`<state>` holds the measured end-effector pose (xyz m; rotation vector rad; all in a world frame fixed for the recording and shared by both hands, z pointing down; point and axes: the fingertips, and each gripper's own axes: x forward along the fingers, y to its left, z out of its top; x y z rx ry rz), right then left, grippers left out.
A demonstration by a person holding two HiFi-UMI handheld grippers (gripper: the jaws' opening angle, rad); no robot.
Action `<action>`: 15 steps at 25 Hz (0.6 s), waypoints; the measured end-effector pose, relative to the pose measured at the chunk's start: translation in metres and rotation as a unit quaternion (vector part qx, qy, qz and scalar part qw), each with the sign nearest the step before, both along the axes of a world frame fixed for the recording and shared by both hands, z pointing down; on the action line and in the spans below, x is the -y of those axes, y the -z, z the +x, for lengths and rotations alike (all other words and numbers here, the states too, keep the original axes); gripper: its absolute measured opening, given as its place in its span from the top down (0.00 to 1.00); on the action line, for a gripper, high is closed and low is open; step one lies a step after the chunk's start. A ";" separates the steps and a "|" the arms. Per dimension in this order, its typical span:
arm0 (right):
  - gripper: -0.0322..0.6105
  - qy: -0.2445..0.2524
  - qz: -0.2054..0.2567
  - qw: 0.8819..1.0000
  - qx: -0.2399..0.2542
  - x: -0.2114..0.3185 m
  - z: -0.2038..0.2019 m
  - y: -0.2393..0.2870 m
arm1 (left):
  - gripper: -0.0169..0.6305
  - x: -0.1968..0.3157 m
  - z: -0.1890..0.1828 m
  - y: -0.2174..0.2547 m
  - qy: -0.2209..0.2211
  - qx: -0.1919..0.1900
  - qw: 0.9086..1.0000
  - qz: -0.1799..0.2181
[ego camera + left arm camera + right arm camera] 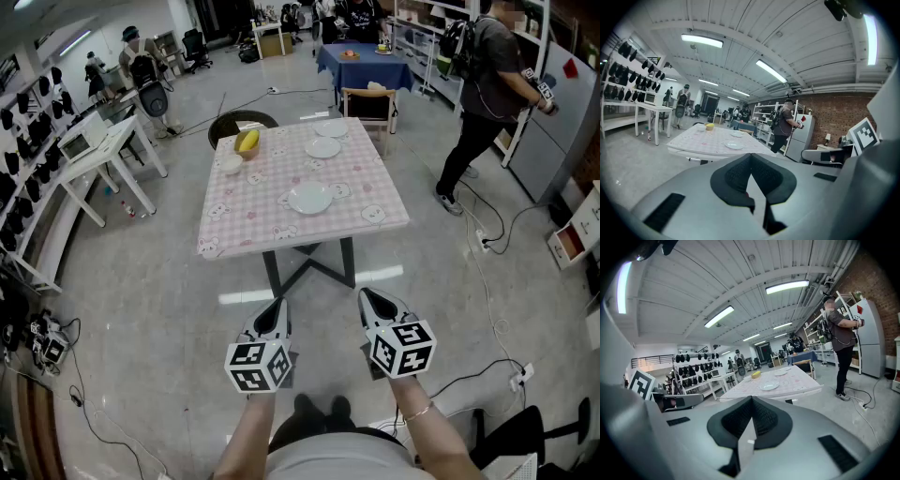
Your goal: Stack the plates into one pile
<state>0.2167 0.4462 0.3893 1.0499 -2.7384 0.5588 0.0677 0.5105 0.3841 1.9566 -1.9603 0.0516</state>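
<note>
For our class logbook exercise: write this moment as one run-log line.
stage: not started | left gripper: shut, empty | right gripper: shut, empty | near plate, middle plate, far plate: unstacked on table

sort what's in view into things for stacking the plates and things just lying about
For the job: near plate, middle plate, far plate, all on the checked table; left gripper and right gripper, both shut, empty.

Lying about: yellow object, small white bowl, wooden chair, blue table.
</note>
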 end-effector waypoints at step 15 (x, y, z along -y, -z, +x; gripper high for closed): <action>0.94 0.013 0.023 0.999 0.037 0.012 0.019 0.009 | 0.94 0.014 0.012 0.004 -0.003 0.014 1.000 0.017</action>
